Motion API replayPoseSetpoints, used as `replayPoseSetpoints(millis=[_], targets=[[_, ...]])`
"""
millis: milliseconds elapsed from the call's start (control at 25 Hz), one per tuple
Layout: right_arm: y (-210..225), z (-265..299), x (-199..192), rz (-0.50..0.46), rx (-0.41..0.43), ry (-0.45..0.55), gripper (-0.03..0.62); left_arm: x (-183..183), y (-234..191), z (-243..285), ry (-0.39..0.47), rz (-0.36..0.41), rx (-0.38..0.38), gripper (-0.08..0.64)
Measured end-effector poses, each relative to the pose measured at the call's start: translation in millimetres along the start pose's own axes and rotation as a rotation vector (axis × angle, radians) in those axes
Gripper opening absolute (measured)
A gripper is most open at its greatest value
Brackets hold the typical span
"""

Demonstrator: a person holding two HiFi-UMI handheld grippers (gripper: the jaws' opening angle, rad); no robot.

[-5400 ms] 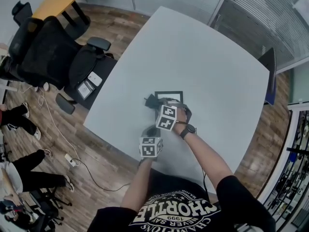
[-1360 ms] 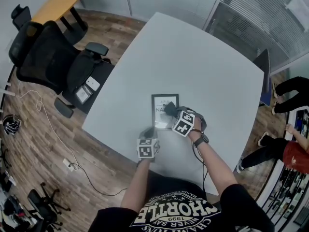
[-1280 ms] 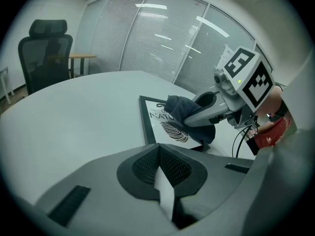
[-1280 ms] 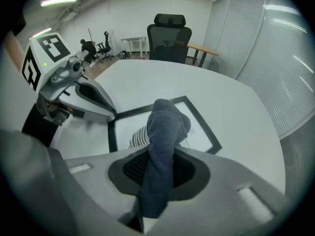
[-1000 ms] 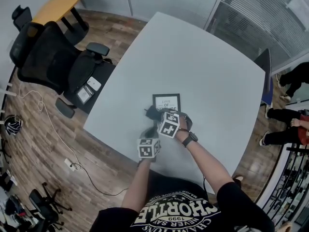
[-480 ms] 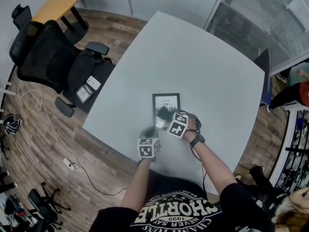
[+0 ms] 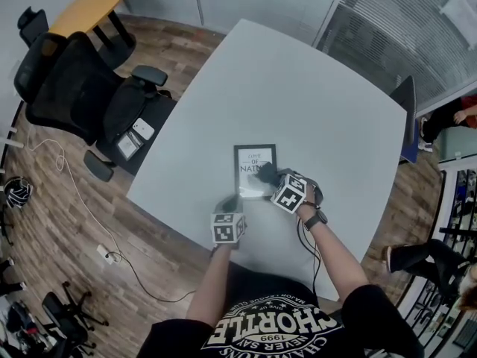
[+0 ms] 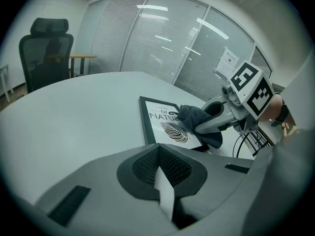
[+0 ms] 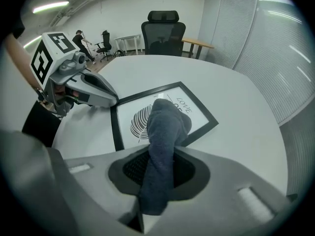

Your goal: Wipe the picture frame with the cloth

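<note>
Near table edge, person's side: picture frame [image 7: 252, 164] lies flat, black border, white leaf print with lettering; long sides run away from the person.
Cloth: dark grey-blue cloth [image 9: 165, 127] is bunched, its free end resting on the glass at the frame's near-right part, over part of the print.
Right gripper: right gripper [image 9: 158, 173] has its jaws clamped on the cloth and is angled down over the frame's right side.
Left gripper: left gripper [image 8: 160, 178] has its jaws together with nothing between them; its tips are at the frame's near-left corner, and I can't tell whether they press on it.
Table: white table [image 7: 298, 88] has rounded corners.
Beyond the left table edge: black office chair [image 7: 74, 80] on wood floor, with an orange-topped desk [image 7: 89, 6] behind it.
Right of the table: slatted blinds [image 7: 402, 28].
</note>
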State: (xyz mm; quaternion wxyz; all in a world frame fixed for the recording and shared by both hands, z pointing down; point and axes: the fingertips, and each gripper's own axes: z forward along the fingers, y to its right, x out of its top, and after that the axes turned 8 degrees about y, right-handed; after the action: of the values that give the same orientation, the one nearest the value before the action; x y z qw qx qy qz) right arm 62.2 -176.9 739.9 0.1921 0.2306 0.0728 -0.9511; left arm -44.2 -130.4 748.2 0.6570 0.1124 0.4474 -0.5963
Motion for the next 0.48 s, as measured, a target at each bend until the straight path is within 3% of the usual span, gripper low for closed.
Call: replayPoseSetpoints(millis=[120,280,480], targets=[[-7.4,4.0,11.0,-0.011,0.025,0.007,0.075,-0.1,-0.4,-1.0,0.001,0.009,-0.001,0.005],[-34.1,12.6,49.8,-0.057,0.111,0.08,0.075,-0.4,1.4,-1.2,0.0,0.02,0.001,0.005],[-55.7,31.3,92.0,-0.116,0.16,0.119,0.075,0.3,-0.3,-0.3,-0.002,0.02,-0.003,0.005]])
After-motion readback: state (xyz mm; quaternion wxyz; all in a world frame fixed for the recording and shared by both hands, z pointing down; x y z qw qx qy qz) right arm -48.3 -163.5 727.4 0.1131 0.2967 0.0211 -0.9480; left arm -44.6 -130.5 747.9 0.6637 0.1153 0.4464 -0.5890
